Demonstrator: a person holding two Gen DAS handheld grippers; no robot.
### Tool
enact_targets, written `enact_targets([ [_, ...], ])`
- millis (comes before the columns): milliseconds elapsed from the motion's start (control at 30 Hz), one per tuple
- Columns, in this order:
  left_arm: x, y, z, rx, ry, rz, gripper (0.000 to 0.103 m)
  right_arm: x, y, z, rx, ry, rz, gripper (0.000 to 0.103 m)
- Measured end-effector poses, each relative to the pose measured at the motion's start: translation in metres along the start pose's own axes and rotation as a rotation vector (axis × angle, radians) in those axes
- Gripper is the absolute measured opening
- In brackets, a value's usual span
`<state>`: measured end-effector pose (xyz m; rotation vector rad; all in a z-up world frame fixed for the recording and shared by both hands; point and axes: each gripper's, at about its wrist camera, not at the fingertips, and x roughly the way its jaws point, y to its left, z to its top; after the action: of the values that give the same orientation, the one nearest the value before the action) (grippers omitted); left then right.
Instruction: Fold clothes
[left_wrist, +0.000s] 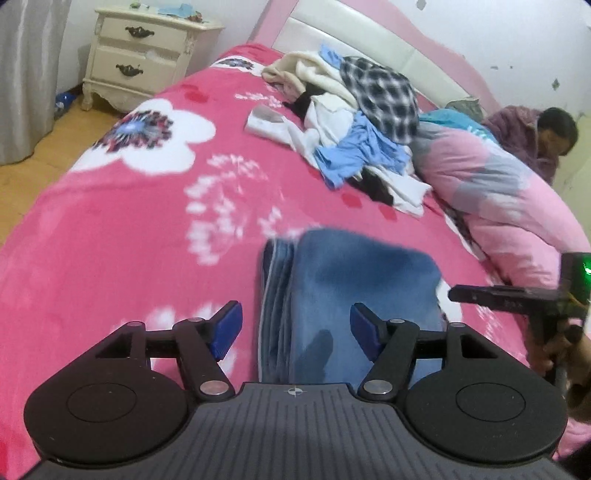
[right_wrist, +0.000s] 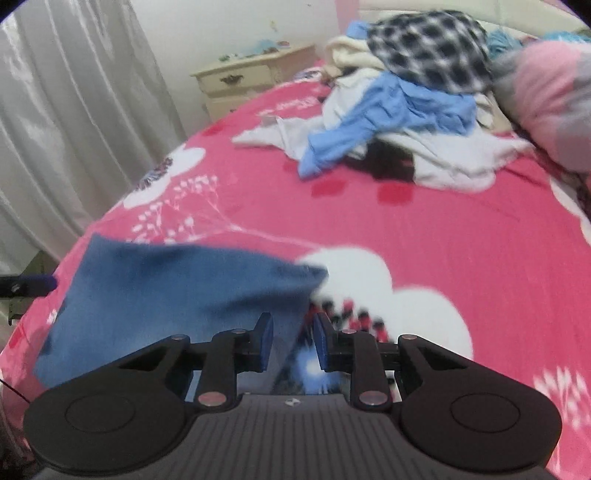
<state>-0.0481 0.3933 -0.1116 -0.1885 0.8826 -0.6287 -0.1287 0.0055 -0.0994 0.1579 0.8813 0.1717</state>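
A folded blue denim garment (left_wrist: 351, 288) lies on the pink flowered bedspread (left_wrist: 110, 229), just ahead of my left gripper (left_wrist: 295, 328), which is open with its blue pads either side of the fold's near end. A hand holds my right gripper (left_wrist: 509, 295) at the garment's right side. In the right wrist view the same garment (right_wrist: 166, 295) spreads to the left, and its right edge runs down between the pads of my right gripper (right_wrist: 292, 343), which stand a narrow gap apart. The left gripper's tip (right_wrist: 33, 286) shows at the left edge.
A heap of unfolded clothes (left_wrist: 362, 122) (right_wrist: 406, 92), checked, light blue and white, sits near the headboard (left_wrist: 369, 40). A rolled pink quilt (left_wrist: 498, 192) lies at the right, with a person (left_wrist: 546, 136) behind it. A cream nightstand (left_wrist: 140, 48) and a curtain (right_wrist: 74, 110) stand left.
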Motion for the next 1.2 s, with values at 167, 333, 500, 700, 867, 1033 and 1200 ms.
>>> enact_targets([
  [167, 0.047, -0.012, 0.011, 0.066, 0.013, 0.096, 0.061, 0.023, -0.020, 0.005, 0.090, 0.052, 0.013, 0.025],
  [333, 0.057, -0.001, 0.001, 0.030, 0.010, 0.124, 0.062, 0.034, -0.021, 0.008, 0.086, 0.027, 0.120, 0.020],
  [500, 0.061, 0.007, -0.001, -0.018, 0.008, 0.129, 0.064, 0.068, -0.031, 0.022, 0.141, -0.011, 0.179, 0.019],
  [700, 0.060, 0.012, -0.003, -0.047, -0.001, 0.124, 0.071, 0.097, -0.079, 0.022, 0.406, -0.026, 0.110, 0.015],
  [867, 0.041, -0.005, 0.010, 0.029, -0.043, 0.143, 0.065, 0.045, -0.070, 0.011, 0.253, -0.119, 0.100, 0.019],
  [1033, 0.026, -0.029, 0.026, 0.141, -0.099, 0.151, 0.065, 0.002, -0.016, -0.004, -0.072, -0.168, 0.229, 0.018],
  [1200, 0.069, -0.017, 0.022, 0.059, -0.014, 0.210, 0.066, 0.053, 0.006, 0.007, -0.114, -0.125, 0.230, 0.015],
])
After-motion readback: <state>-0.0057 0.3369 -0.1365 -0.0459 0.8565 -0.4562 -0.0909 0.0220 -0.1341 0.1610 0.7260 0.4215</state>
